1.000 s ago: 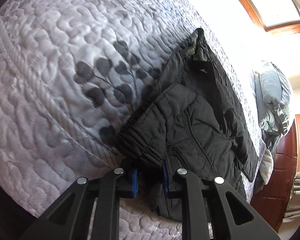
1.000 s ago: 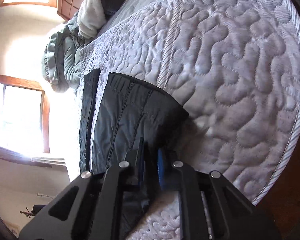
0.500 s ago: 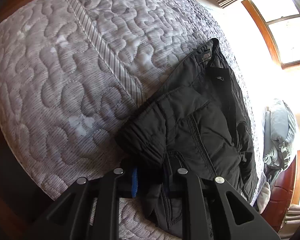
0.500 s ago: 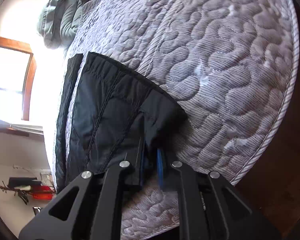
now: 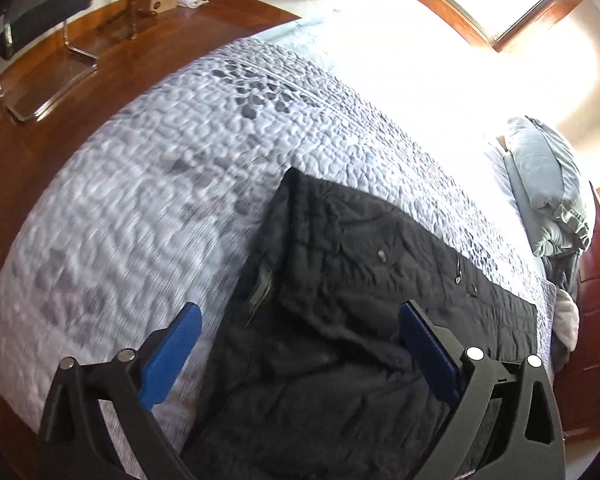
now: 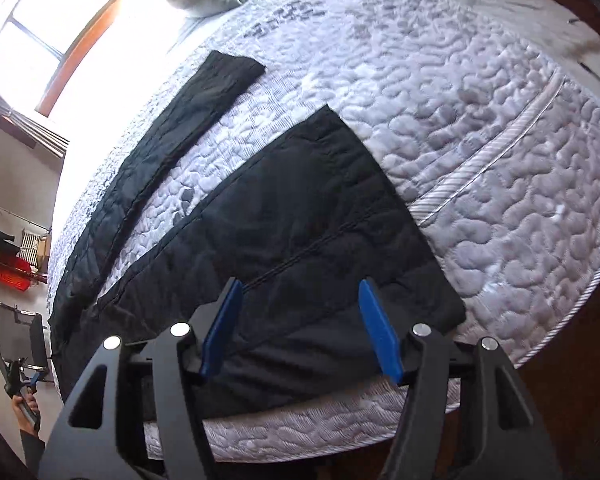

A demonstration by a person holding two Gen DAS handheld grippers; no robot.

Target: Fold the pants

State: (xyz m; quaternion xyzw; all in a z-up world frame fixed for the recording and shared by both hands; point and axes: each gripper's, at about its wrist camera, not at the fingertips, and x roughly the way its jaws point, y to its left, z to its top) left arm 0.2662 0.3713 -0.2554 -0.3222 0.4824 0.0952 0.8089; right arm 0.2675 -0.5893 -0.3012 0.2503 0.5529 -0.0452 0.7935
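Both my grippers hang spread wide and hold nothing. The black pants [image 6: 284, 232] lie flat on the quilted bed [image 6: 480, 120], legs splayed apart and running away from my right gripper [image 6: 300, 332] toward the window. My left gripper [image 5: 300, 360] hovers over what I take for the waistband end, though blur muddies it. The nearer leg lies straight ahead of my right fingers.
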